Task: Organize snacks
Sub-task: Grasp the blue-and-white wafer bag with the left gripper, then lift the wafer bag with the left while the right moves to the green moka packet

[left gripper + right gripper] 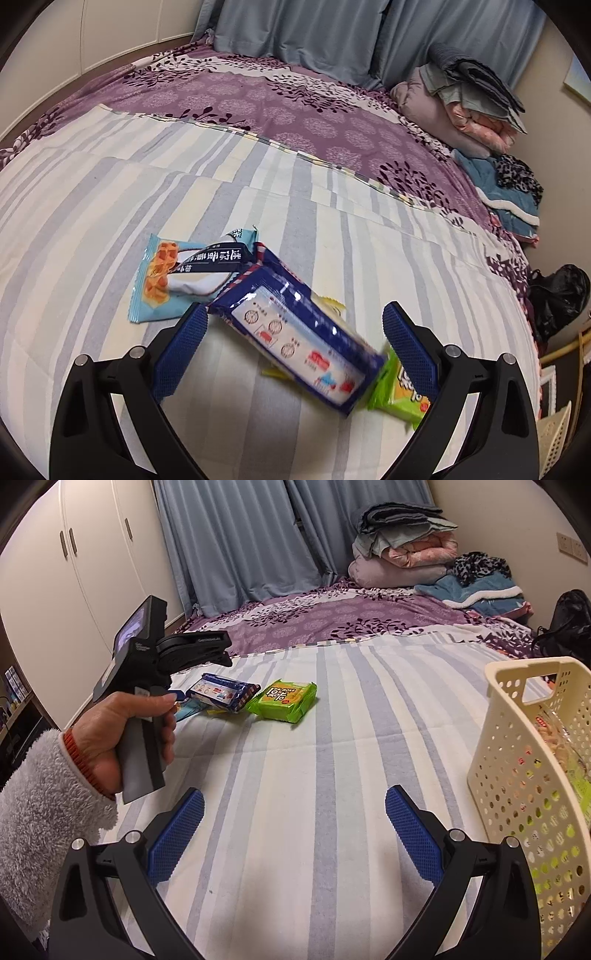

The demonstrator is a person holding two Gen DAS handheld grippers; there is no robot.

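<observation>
Cream basket (517,775) shows only beside right claw (295,834).

Three snack packets are lying loose on the bed, grouped toward its left side: one dark blue packet (299,339), one light blue packet (177,277) and one green packet (286,699). A sliver of yellow wrapper (330,304) is peeking out from under the dark blue one, too hidden to count as a fourth. One cream perforated basket (517,775) is standing at the bed's right edge, holding packets too obscured to count.
</observation>
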